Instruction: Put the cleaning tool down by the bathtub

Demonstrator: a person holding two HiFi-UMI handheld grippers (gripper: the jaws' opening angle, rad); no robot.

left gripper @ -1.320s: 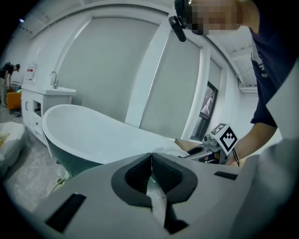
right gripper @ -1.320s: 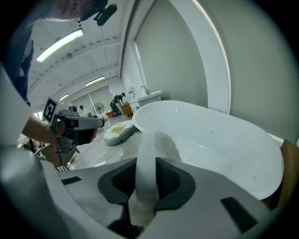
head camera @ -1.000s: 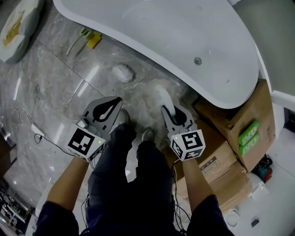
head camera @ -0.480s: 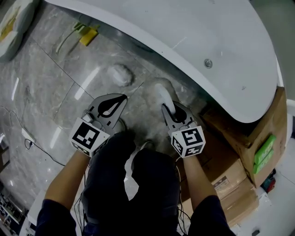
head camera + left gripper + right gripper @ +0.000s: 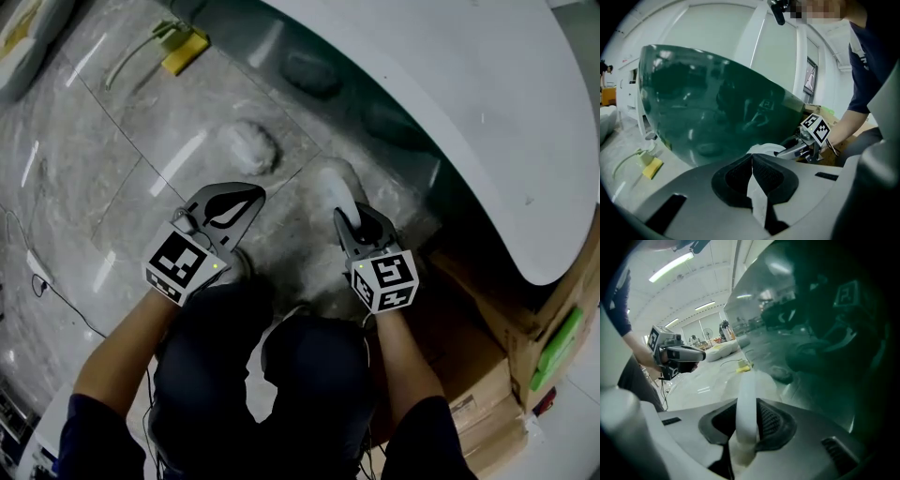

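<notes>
The white cleaning tool (image 5: 333, 187) is held by its handle (image 5: 746, 380), which sticks out forward between the pads of my right gripper (image 5: 356, 221), shut on it. Its rounded head hangs low over the marble floor, close to the dark underside of the white bathtub (image 5: 450, 84). In the left gripper view the tool (image 5: 764, 149) shows just past the jaws, with the right gripper behind it. My left gripper (image 5: 253, 195) is to the left over the floor, its jaws shut tip to tip (image 5: 751, 157) with nothing in them.
A white puffy pad (image 5: 251, 145) lies on the floor ahead of the left gripper. Farther left is a yellow sponge on a green handle (image 5: 178, 52). Cardboard boxes (image 5: 487, 337) with a green pack (image 5: 561, 349) stand at the right. A thin cable (image 5: 37, 272) runs at the left.
The head view has dropped and shifted, so the tub's rim now overhangs and its dark underside shows. Both grippers sit a little closer to the tub base, with their grips unchanged.
</notes>
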